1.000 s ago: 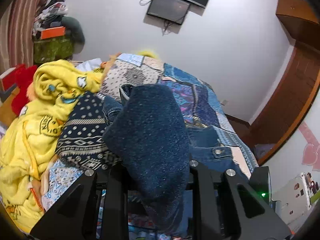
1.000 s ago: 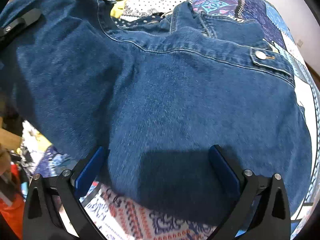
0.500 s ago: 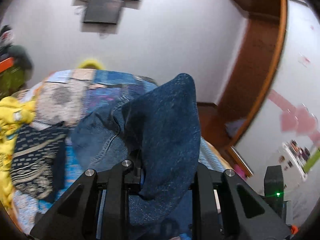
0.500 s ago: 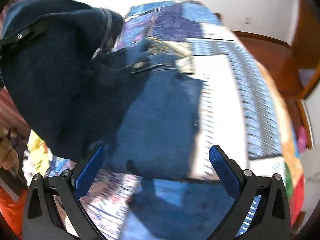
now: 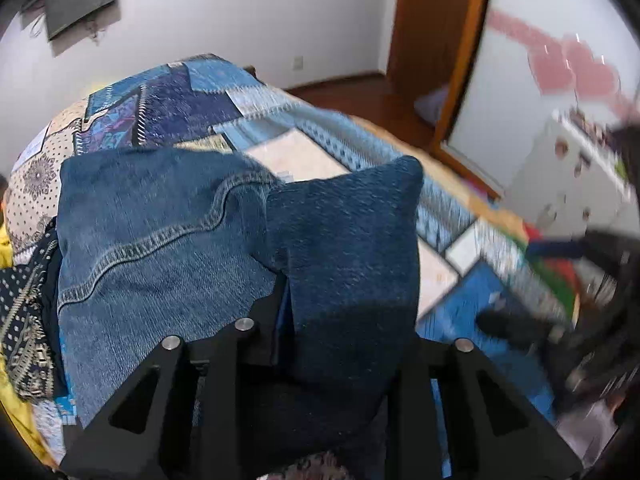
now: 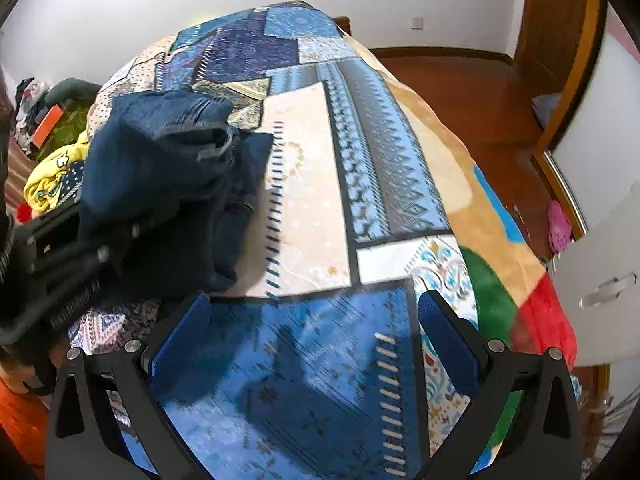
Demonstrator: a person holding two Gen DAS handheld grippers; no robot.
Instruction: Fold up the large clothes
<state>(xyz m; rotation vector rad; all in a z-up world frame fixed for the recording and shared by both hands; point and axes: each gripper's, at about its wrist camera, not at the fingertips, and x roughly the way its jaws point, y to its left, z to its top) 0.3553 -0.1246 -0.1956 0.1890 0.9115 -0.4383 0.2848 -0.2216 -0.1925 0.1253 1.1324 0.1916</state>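
A blue denim garment (image 5: 160, 240) lies bunched on the patchwork bedspread (image 5: 260, 100). One dark fold of it stands up between the fingers of my left gripper (image 5: 340, 320), which is still shut on the cloth while its jaws are opening. In the right wrist view the same denim garment (image 6: 160, 168) is a dark heap at the left, with the left gripper (image 6: 80, 248) reaching into it. My right gripper (image 6: 314, 336) hangs open over the bare bedspread (image 6: 312, 184), to the right of the heap, with nothing between its blue pads (image 6: 180, 340).
A yellow blanket (image 6: 52, 176) and a dark patterned cloth (image 5: 24, 312) lie at the bed's left side. The bed's right edge drops to a wooden floor (image 6: 460, 92). A white cabinet (image 6: 600, 280) stands at the right. A screen (image 5: 76, 0) hangs on the far wall.
The left gripper swung right and down with the denim fold and laid the garment over itself. The right gripper slid off the denim to the right, over bare bedspread.
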